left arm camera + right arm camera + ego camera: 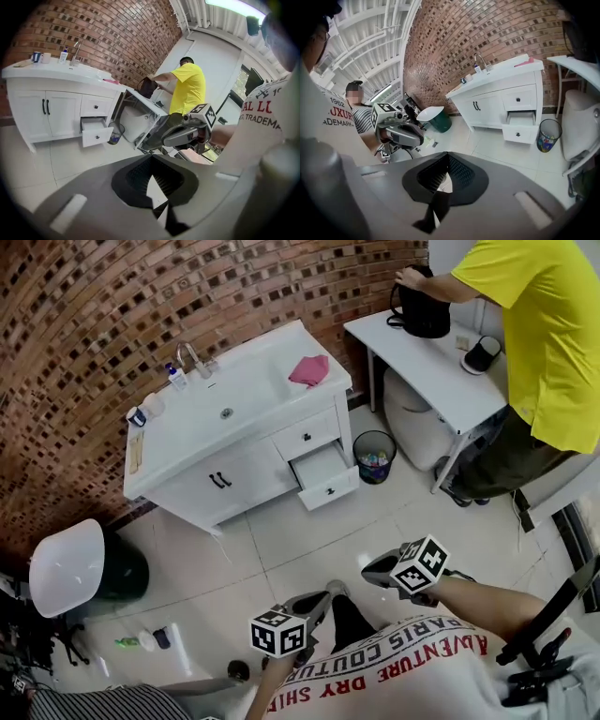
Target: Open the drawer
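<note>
My left gripper [323,599] is clenched on nothing, near my chest, well apart from the white cabinet [187,465] at the far brick wall [84,324]. On the cabinet's right side the lower drawer [319,468] already stands pulled out, while the upper drawer [323,430] is closed. If that one is meant, shut jaws would likely skid off its small dark knob [307,438]. Overpulling the open one could tip it toward the round dark waste bin [375,456] just beside. The fronts look smooth, flat and glossy. My right gripper [380,570] is clenched too, and empty.
</note>
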Motion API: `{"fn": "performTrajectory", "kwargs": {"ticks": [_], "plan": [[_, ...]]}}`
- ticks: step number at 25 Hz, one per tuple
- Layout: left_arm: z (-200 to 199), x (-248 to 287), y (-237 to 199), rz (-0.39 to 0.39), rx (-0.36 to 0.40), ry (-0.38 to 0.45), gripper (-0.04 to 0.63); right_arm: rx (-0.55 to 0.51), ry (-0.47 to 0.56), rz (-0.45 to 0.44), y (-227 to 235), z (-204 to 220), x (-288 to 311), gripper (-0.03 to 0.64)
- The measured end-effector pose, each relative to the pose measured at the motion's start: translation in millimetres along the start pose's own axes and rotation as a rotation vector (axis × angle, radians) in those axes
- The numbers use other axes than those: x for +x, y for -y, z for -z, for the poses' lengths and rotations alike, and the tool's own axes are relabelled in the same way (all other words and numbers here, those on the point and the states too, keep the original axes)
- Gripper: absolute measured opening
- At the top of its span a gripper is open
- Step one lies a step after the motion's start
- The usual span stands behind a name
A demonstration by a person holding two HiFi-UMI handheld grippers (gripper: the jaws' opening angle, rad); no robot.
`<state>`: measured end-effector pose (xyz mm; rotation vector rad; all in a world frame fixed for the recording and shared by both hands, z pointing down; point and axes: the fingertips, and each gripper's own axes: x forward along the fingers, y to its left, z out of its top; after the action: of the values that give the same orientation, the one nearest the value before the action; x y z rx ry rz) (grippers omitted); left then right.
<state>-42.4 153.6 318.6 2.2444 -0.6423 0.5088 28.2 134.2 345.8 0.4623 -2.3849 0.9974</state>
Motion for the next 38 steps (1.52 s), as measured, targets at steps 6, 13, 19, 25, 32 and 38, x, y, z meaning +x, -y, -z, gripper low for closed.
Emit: {"fn": "performTrajectory", "kwargs": {"ticks": [6, 13, 19, 25, 32, 38], "plan": [[25.8, -0.5, 62.7, -0.025, 0.011, 0.007, -0.017, -0.004, 0.007, -0.049, -38.3, 39.7, -37.6, 0.008], [25.2, 2.8, 75.4, -0.047, 0.055, -0.045, -0.017, -0.007, 0.054, -0.063, -59.2, 33.9, -51.1, 0.007], [22.7, -10.6, 79.4, -0.053, 0.073, -0.053, -0.017, -0.017, 0.038, -0.074, -76.3, 35.6, -49.2, 0.007], [26.8, -24.0, 84.2, -0.055, 0.082, -0.049, -0.017, -0.019, 0.049, -0.040, -81.0, 37.3, -49.6, 0.006], [39.6, -27.2, 89.5, -0.054, 0.075, -0.047, -0.017, -0.018, 0.031, -0.050, -89.5, 46.5, -46.9, 0.007], [45.3, -29.8, 90.2, -0.061, 0.076, -0.041, -0.017, -0.020, 0.024, -0.061, -94.5, 50.5, -42.5, 0.007]]}}
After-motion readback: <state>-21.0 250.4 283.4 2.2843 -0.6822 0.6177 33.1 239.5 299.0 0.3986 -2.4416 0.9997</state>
